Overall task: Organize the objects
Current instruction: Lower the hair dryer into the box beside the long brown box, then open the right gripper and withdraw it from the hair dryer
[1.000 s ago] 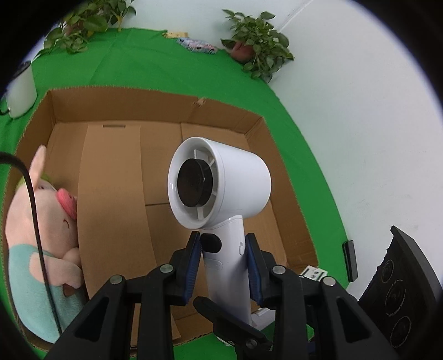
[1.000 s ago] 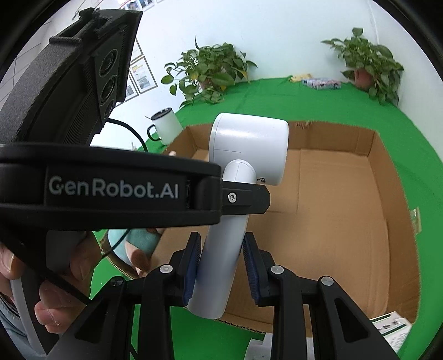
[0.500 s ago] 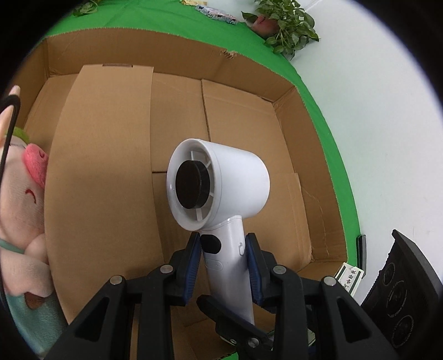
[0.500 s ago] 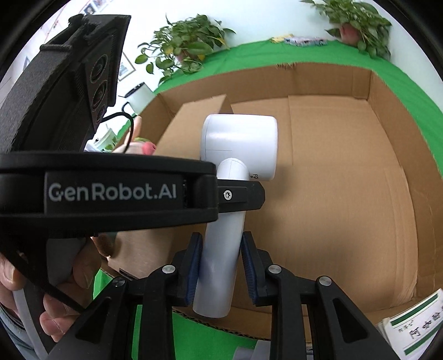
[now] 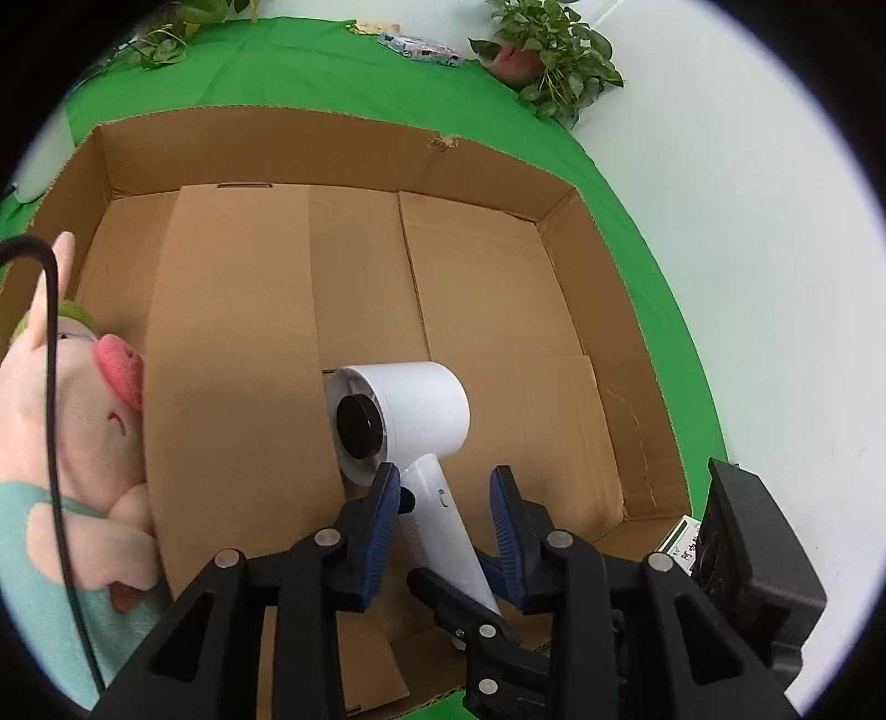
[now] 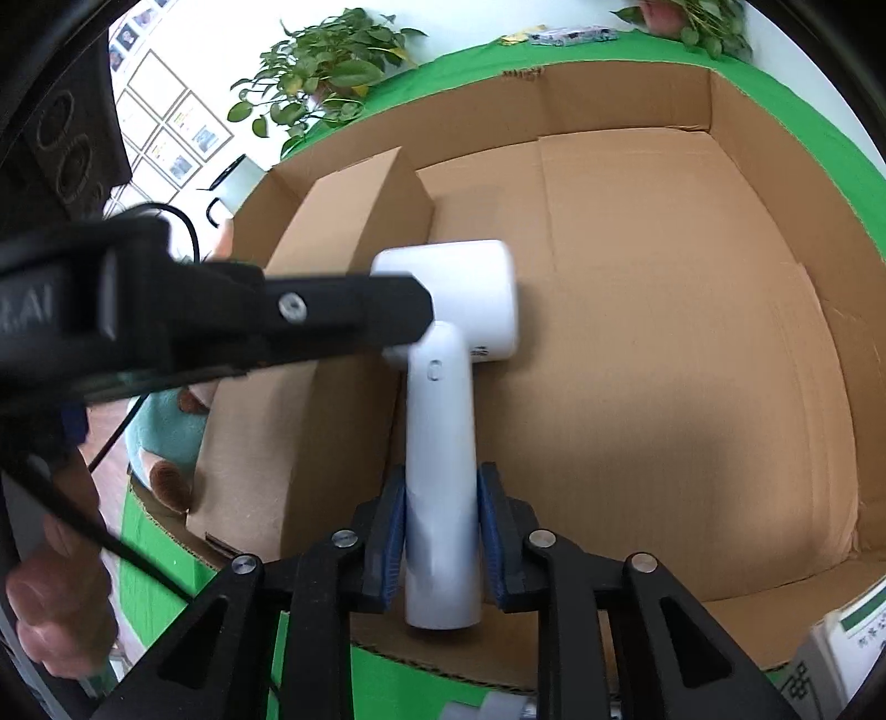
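Observation:
A white hair dryer [image 5: 410, 426] sits low inside the open cardboard box [image 5: 343, 138], its head near the box floor beside a cardboard divider [image 5: 232, 387]. My left gripper [image 5: 443, 498] is open, its blue pads [image 5: 382, 509] standing apart on either side of the handle. My right gripper [image 6: 440, 515] is shut on the lower end of the dryer [image 6: 443, 387] handle. The left gripper's finger crosses the right wrist view in front of the dryer head.
A pink pig plush [image 5: 61, 443] in teal clothes lies in the box's left compartment, a black cable across it. Green cloth [image 5: 332, 72] covers the table. Potted plants [image 5: 548, 50] stand behind. A small green-and-white carton [image 6: 853, 637] lies by the box's near right corner.
The dryer has gone down into the box beside the divider. My left gripper has opened and let go of the handle. My right gripper still holds it.

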